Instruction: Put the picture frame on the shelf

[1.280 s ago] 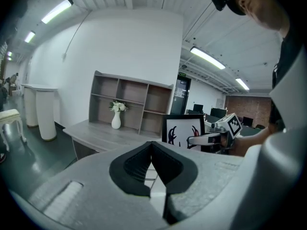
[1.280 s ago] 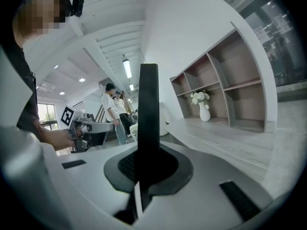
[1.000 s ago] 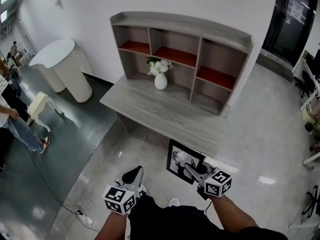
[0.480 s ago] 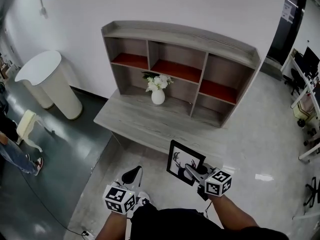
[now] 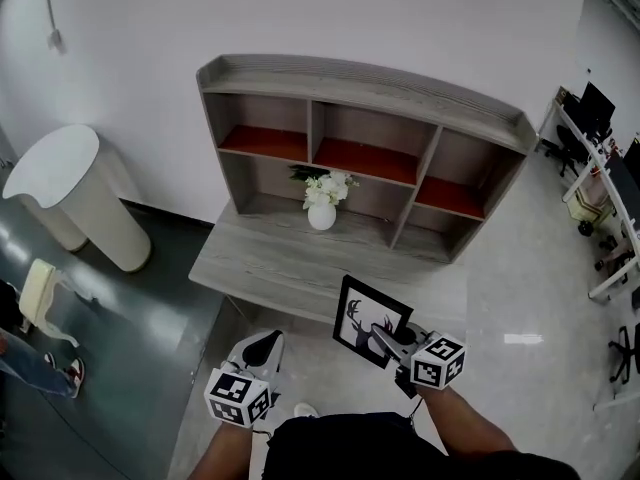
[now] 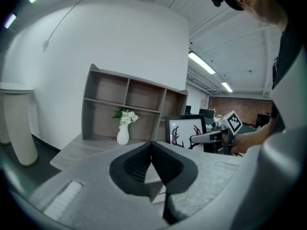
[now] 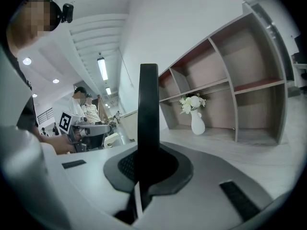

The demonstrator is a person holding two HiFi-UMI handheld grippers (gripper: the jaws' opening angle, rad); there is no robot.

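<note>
**Item: picture frame** [image 5: 365, 318]. Black frame around a white print with a dark antler figure. It is held upright in the air on the near side of the desk, below its front edge and right of centre. It touches neither the desk nor the shelf.

**Holder: right gripper** [image 5: 386, 336]. The jaws are clamped on the frame's near edge; the right gripper view shows the frame edge-on, standing between them.

**Left gripper** [image 5: 264, 348]. The jaws are together with nothing between them. It is carried low at the near left, well apart from the frame.

**Progress.** The frame is picked up and brought to the front of the furniture. Placement is not yet done: by my reading, what remains is the reach across the desk top, setting the frame down in a bay, and letting go.

**Container: shelf** [image 5: 365, 71]. A grey wood unit standing on the far part of the desk [image 5: 290, 263], against the white wall. It has six bays in two rows.
- Upper row: three bays with red floors, all bare.
- Lower row: the left and right bays are bare. The middle bay holds a white vase of white flowers [image 5: 322, 210], standing at or just inside its mouth.

**Surroundings.** A white round pedestal [image 5: 60, 183] stands at the far left.
</note>
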